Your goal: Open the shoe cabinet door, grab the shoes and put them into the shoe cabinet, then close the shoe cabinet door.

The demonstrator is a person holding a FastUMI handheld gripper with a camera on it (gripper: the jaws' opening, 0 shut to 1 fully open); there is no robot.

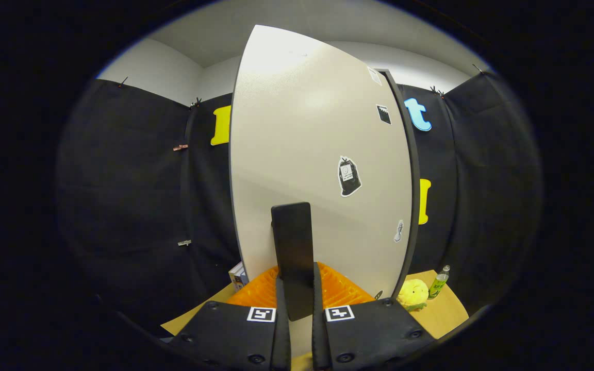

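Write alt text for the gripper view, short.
The gripper is shut on the dark handle of the pale shoe cabinet door, which has a few stickers on it. To the right of the door, a yellow plush toy and a green bottle sit on a wooden table.

Light falls from overhead, leaving a soft bright patch of glare high on the pale cabinet door (317,154), which dims toward its lower part. The fisheye lens bows the door's straight sides outward. The door handle (293,257) close ahead casts a faint shadow, and focus is sharp throughout.
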